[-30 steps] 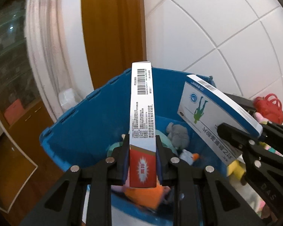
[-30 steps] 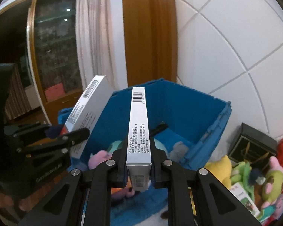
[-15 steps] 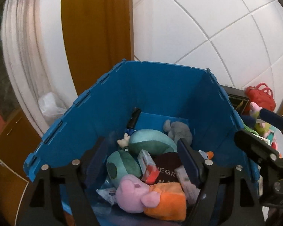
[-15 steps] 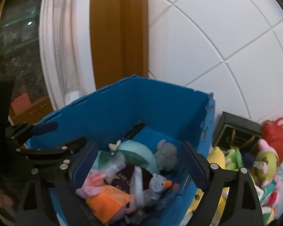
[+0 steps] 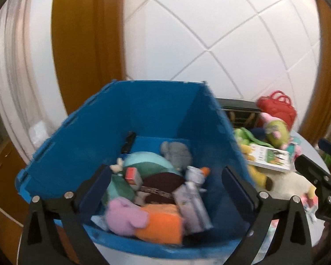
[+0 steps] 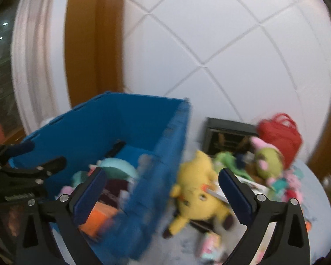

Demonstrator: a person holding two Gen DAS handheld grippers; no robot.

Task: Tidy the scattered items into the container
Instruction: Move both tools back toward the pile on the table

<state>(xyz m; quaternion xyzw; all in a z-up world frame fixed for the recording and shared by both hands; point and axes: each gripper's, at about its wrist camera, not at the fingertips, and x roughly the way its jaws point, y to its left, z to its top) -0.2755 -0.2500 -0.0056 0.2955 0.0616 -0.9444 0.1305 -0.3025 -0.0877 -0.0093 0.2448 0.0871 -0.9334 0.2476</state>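
Below our left gripper [image 5: 167,187] sits the big blue plastic crate [image 5: 156,114], its open mouth framed between the two spread fingers. Those jaws have just been opening and stand wide apart with nothing between them. Inside the crate we see a heap: a teal plush cushion [image 5: 147,162], a pink and orange plush pig [image 5: 143,223], a grey plush elephant [image 5: 176,153], a silver-grey carton [image 5: 195,207] lying tilted against the right wall, and a small red-ended box [image 5: 133,175].

Our right gripper [image 6: 163,192] hangs over the crate's right wall [image 6: 156,176], so one finger is above the crate and the other above the scattered pile outside. Its jaws have also just been opening and grip nothing. Just beside that wall lies a yellow plush toy [image 6: 196,190]; further right are a red handbag [image 6: 280,134], a black box [image 6: 227,134], a green and pink plush [image 6: 268,161] and, seen from the left wrist, a flat white and green carton [image 5: 269,156].

Both views are smeared, so labels are unreadable, and the smaller toys at the far right blend together.
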